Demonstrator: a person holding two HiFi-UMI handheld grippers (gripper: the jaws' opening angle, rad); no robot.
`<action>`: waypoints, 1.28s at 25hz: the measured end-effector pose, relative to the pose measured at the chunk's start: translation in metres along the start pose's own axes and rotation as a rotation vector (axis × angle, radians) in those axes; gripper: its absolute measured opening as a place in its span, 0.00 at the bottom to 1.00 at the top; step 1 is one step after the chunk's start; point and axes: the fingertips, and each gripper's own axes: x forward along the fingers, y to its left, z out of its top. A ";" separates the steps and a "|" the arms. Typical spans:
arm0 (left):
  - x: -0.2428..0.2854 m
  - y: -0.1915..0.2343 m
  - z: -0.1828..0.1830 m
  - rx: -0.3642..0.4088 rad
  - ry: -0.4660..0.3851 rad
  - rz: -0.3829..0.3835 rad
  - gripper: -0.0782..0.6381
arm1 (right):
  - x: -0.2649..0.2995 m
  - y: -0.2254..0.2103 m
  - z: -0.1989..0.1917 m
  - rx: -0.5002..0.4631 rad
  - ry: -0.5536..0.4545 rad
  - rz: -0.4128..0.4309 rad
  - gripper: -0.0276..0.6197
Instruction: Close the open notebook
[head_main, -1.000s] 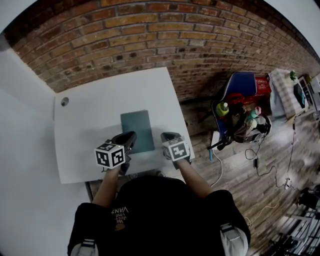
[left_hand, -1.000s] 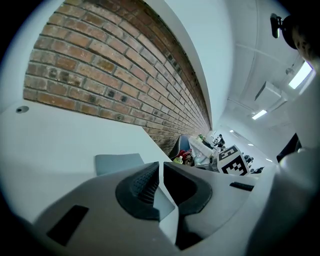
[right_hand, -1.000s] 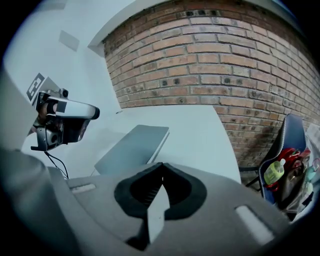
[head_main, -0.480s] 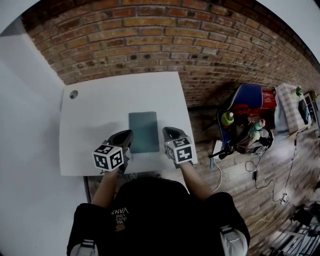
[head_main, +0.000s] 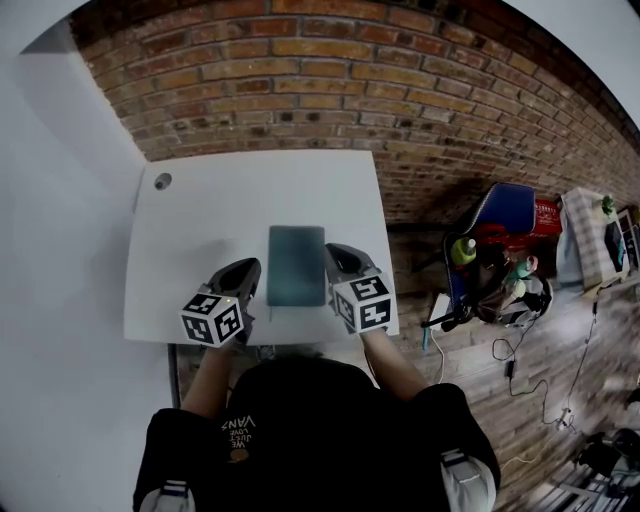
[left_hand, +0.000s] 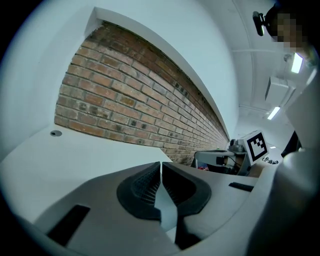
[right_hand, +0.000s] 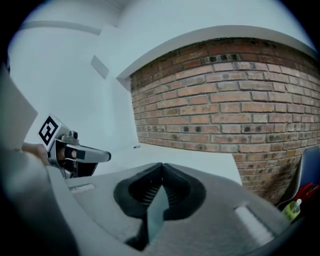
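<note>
Notebook: lies flat and closed, dark teal cover up, at the middle front of the white surface. Its long side runs away toward the brick wall. No loose page or lifted cover edge shows from the head view. It is too small to tell which side is the spine or whether the cover sits fully down.

Left gripper: just beside the notebook's left edge, not touching it. Jaws have just been closing and meet at the tips, with nothing between them.

Right gripper: just beside the right edge, also apart from it. Jaws pressed together, empty.

Judgement: the closing looks done, and what remains is a clean retreat.
- Keep both pairs of jaws together so no tip catches a cover edge.
- Draw back up and toward the body, not across the book.
- If the cover springs up, press once with the closed tips near the free edge, then lift straight off.
- Avoid nudging the book sideways, since the surface's front edge is near.
</note>
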 end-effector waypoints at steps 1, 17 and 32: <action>-0.002 0.001 0.000 -0.001 -0.003 0.005 0.14 | -0.001 0.002 0.004 -0.002 -0.013 0.005 0.04; -0.038 -0.003 0.034 0.096 -0.155 0.102 0.12 | -0.017 0.026 0.056 -0.047 -0.183 0.092 0.04; -0.058 -0.006 0.042 0.135 -0.224 0.162 0.12 | -0.019 0.039 0.052 -0.062 -0.187 0.141 0.04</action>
